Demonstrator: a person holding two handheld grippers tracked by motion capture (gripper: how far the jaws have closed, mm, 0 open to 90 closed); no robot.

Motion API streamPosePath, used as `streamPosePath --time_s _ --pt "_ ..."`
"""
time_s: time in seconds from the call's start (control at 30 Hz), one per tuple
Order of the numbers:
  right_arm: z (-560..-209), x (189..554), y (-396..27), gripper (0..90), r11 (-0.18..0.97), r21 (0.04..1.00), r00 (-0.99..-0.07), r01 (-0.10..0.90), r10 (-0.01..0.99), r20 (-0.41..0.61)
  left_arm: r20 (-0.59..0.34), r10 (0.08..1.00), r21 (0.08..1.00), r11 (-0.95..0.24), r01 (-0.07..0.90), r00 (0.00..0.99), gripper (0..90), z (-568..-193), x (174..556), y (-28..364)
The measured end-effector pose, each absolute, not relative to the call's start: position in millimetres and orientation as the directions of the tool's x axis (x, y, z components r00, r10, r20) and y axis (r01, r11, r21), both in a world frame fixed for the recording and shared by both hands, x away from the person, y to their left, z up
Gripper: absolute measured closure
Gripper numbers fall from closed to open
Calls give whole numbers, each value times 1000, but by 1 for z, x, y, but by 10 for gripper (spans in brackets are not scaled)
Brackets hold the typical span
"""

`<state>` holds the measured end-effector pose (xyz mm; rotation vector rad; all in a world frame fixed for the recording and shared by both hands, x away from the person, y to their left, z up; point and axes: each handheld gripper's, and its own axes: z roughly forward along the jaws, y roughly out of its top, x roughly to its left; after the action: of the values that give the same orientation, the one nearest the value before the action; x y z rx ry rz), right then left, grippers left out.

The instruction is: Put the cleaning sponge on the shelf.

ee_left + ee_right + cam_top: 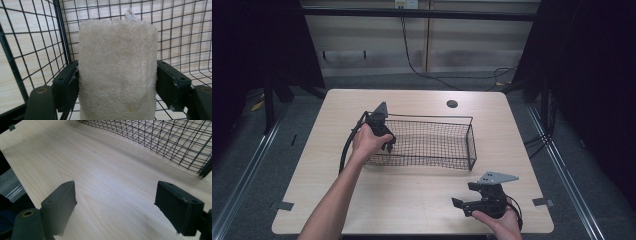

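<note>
A cream, fibrous sponge-like block point(117, 62) stands upright between the jaws of my left gripper point(117, 75), which is shut on it. Wire mesh surrounds it, so it is inside the black wire basket point(30, 50). From above, my left gripper point(387, 145) dips over the left end of the basket point(432, 118), and the hand and gripper hide the block. My right gripper point(463, 195) hovers open over the table's front right, jaws wide apart with nothing between them point(116, 195). The basket's near wall point(160, 137) lies ahead of it.
The light wooden table point(412, 195) has a round cable hole point(452, 104) behind the basket. Small grey tape marks sit at the front corners point(285, 205) point(542, 202). Dark curtains flank the table, and cables run across the floor beyond it.
</note>
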<state>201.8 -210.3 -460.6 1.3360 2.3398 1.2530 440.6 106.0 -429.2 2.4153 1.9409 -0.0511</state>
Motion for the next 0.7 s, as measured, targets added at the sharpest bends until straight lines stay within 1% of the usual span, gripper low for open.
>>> streamPosePath --time_s 0.23,0.33,0.37,0.43,0.5,0.7 --pt "-461 202 -210 166 250 735 -587 630 773 241 -31 980 24 -197 980 198 271 -433 440 104" --pt "-461 202 -210 166 248 733 -585 633 774 242 -33 979 11 -202 979 202 271 -434 442 104" --pt "-460 202 -210 166 244 736 -581 632 778 241 -20 982 25 -190 982 190 271 -435 442 103" --pt "-460 202 -211 166 238 736 -576 633 780 243 -29 980 22 -194 981 195 271 -435 443 103" --pt "-460 202 -211 166 239 738 -577 631 780 241 -9 981 27 -194 981 195 271 -437 443 103" --pt "-460 202 -211 166 240 736 -577 633 780 243 -19 981 7 -192 981 192 269 -444 443 104"
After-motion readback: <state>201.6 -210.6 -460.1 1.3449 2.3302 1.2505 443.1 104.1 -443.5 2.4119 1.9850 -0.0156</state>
